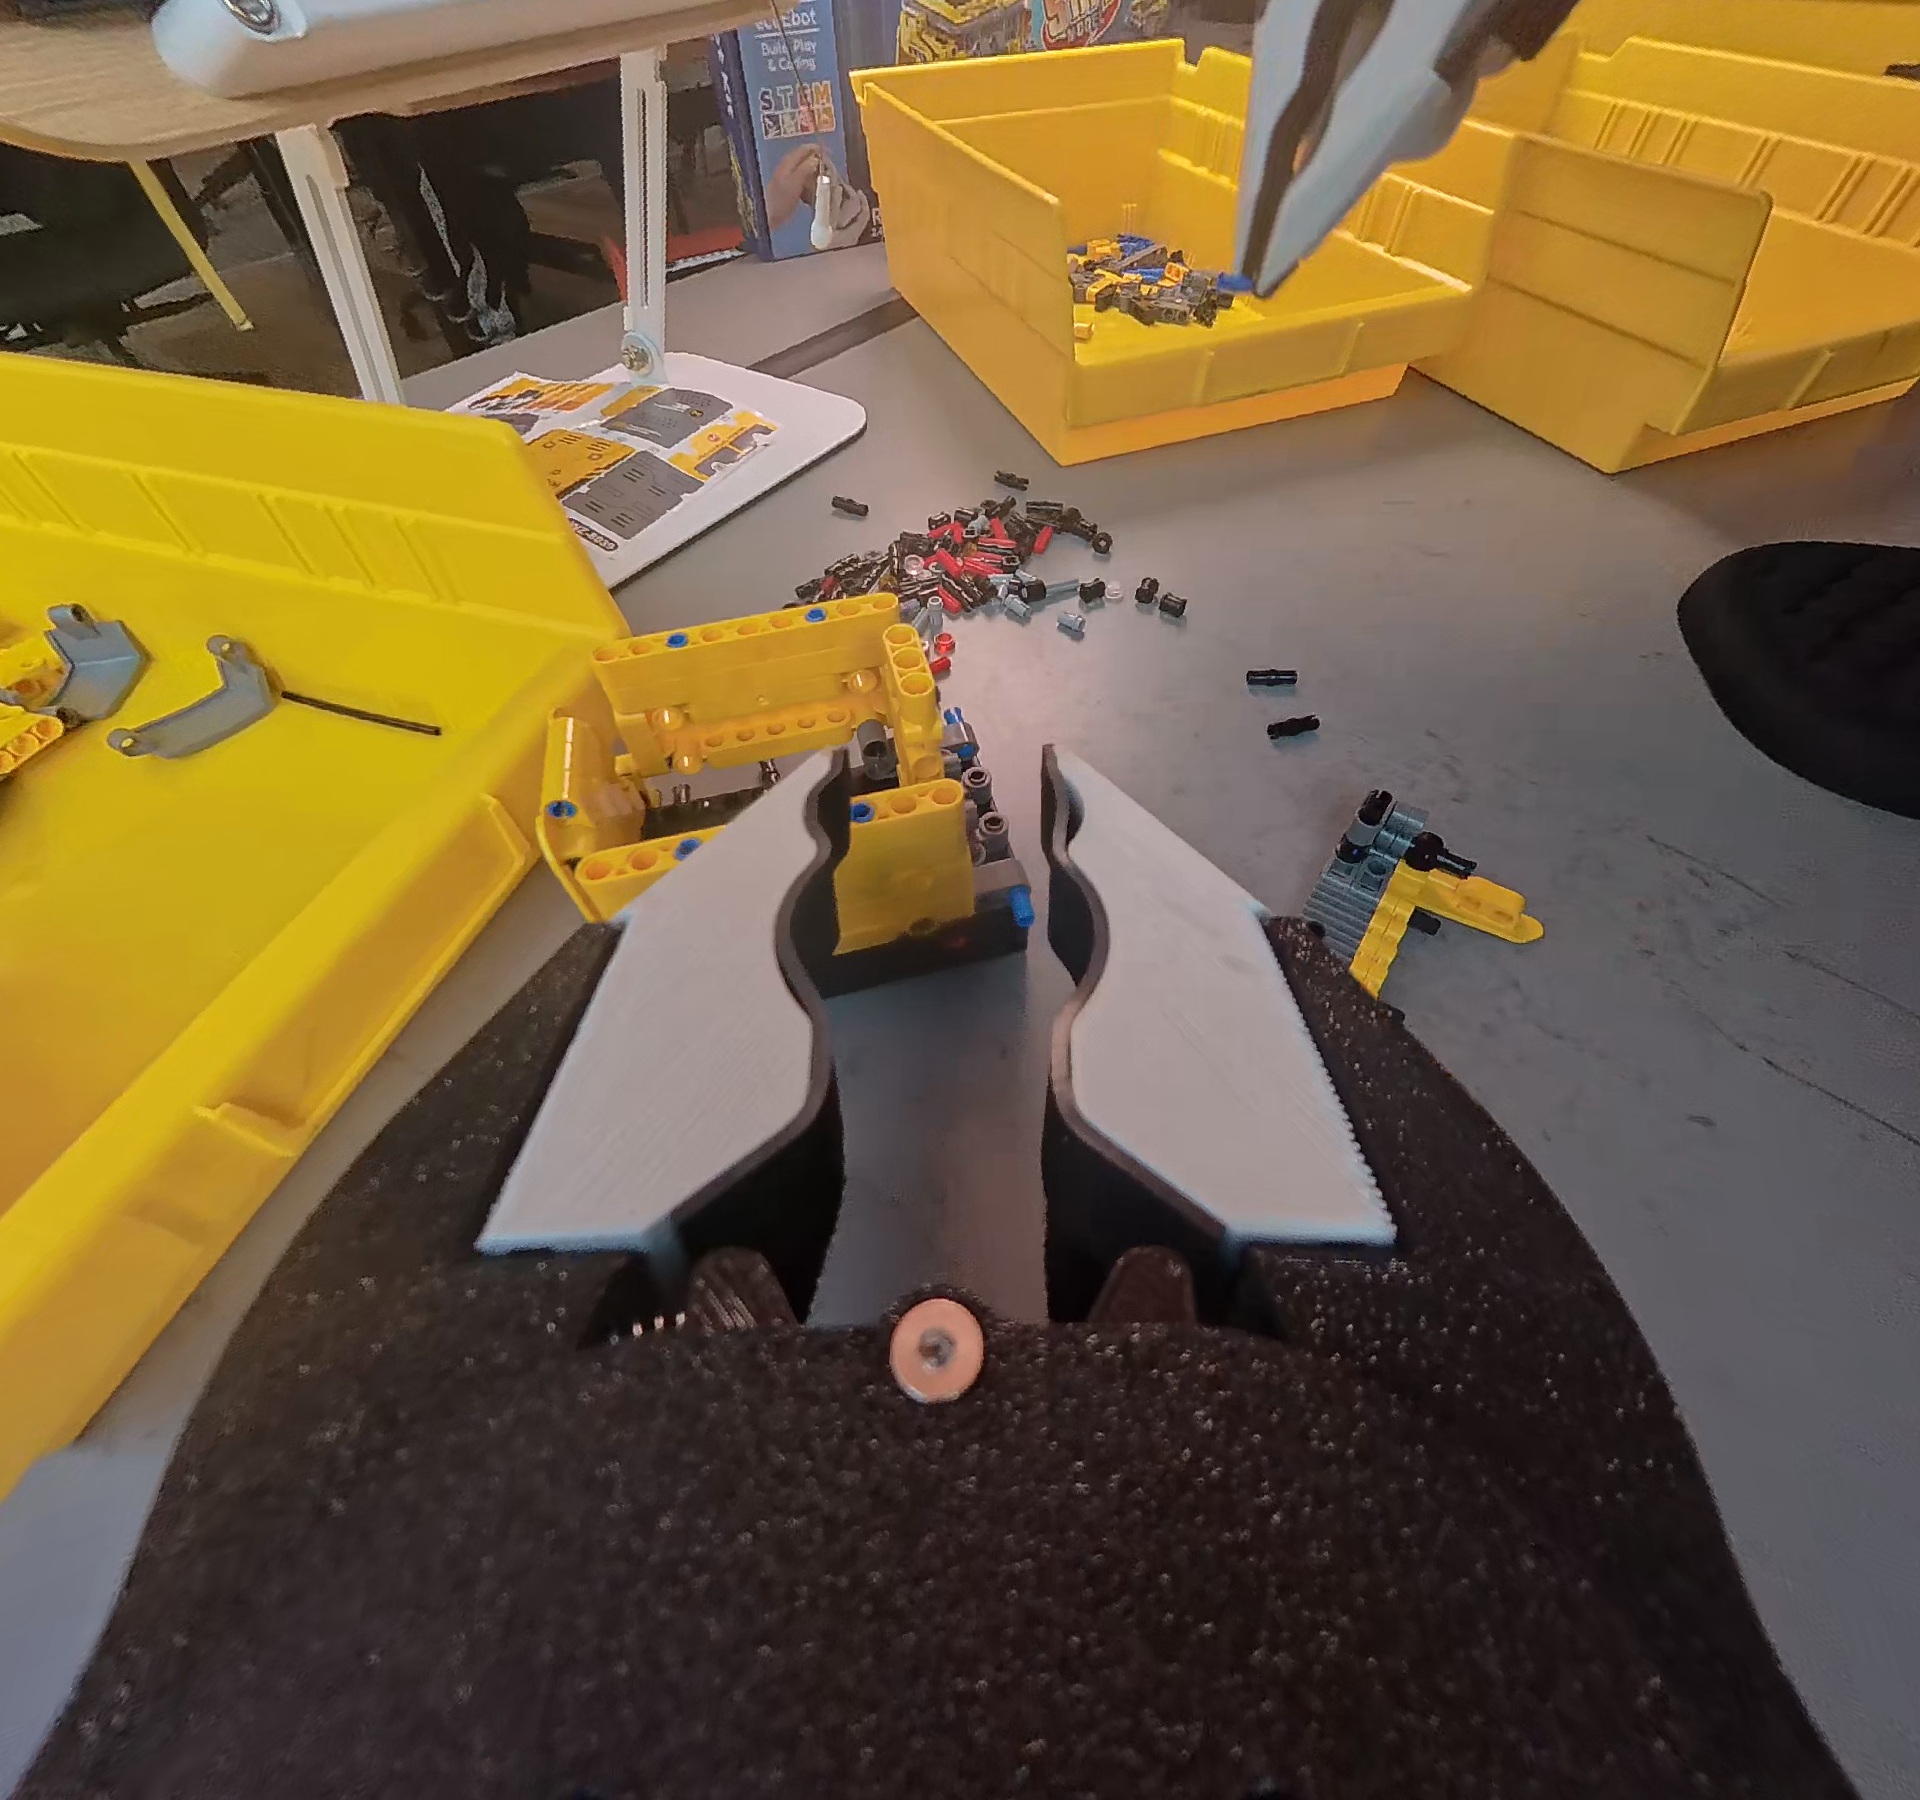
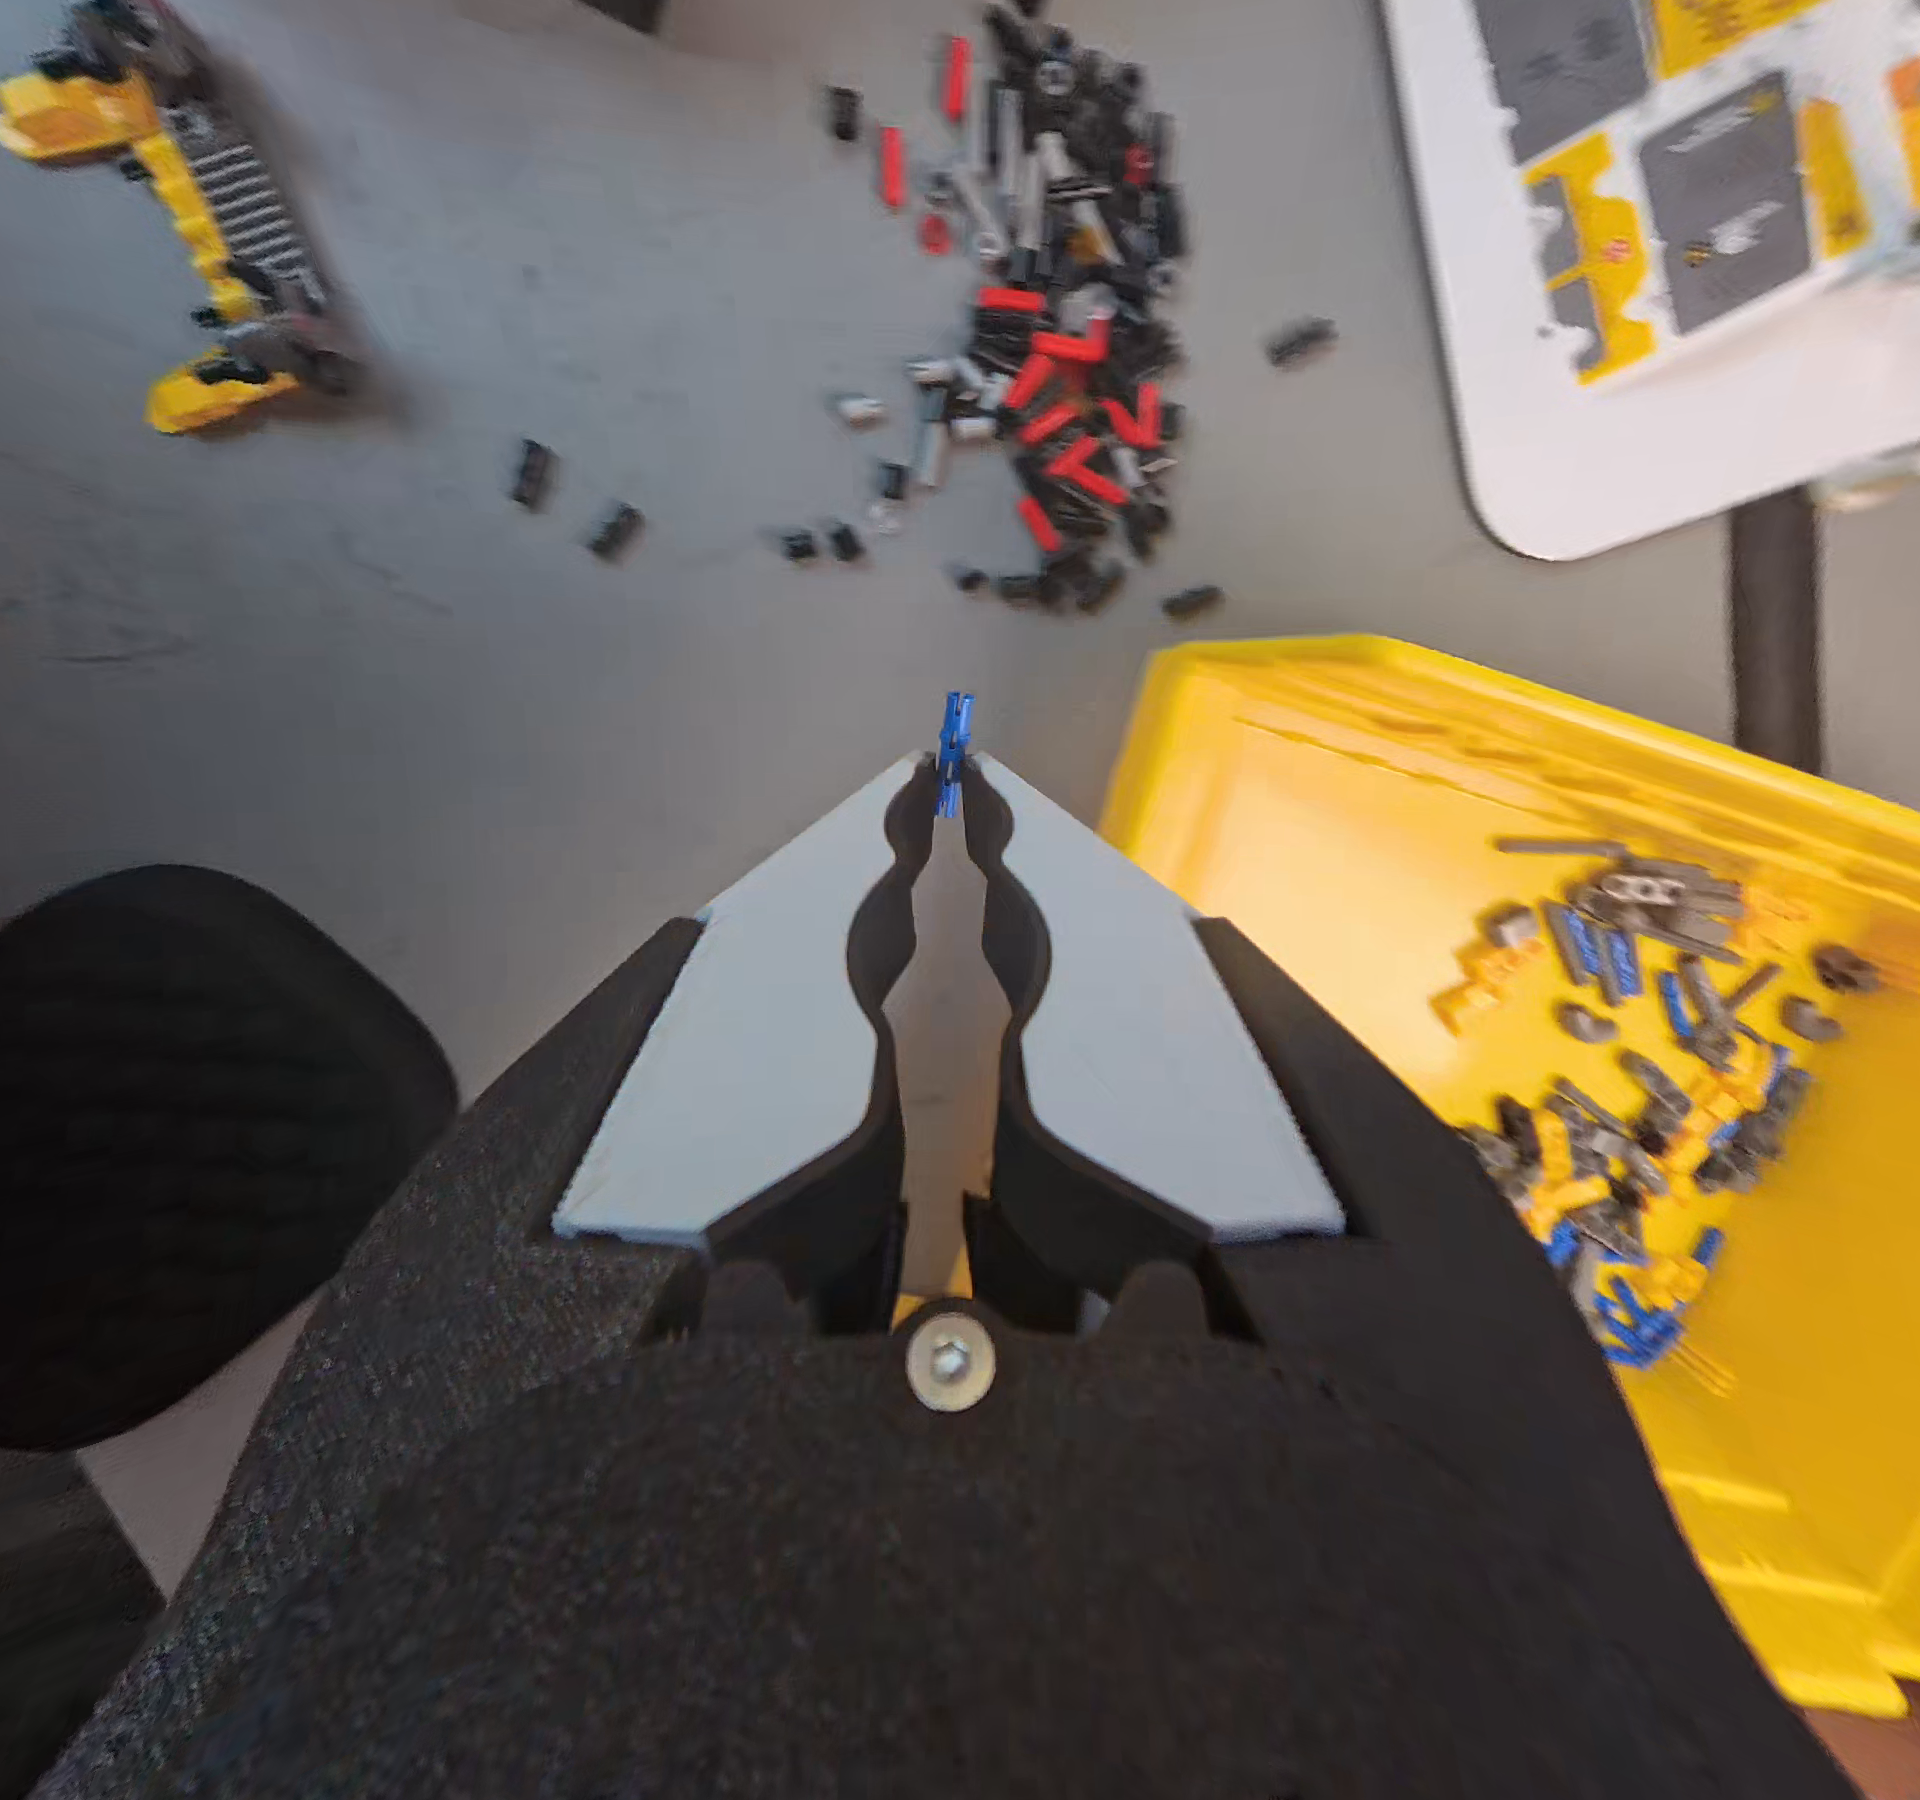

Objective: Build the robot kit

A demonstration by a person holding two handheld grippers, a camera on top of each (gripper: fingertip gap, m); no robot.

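My left gripper (image 1: 940, 763) is open low over the grey table. Its jaws straddle a yellow and black brick model (image 1: 904, 862). The left finger overlaps the model's side and a narrow gap shows at the right finger. My right gripper (image 2: 951, 763) is shut on a small blue pin (image 2: 953, 748) and holds it upright above the table, just left of a yellow bin (image 2: 1351, 711). In the left wrist view the right gripper (image 1: 1262, 280) hangs over that bin's pile of small parts (image 1: 1143, 280).
A loose pile of black, red and grey pins (image 1: 966, 555) lies mid-table. A small yellow-grey sub-assembly (image 1: 1392, 877) lies to the right. A yellow tray (image 1: 260, 919) with grey parts stands at left. A sticker sheet (image 1: 644, 451) lies on a white stand base. A black pad (image 1: 1818, 670) is at right. Tip to tip, the grippers are about 25 centimeters apart.
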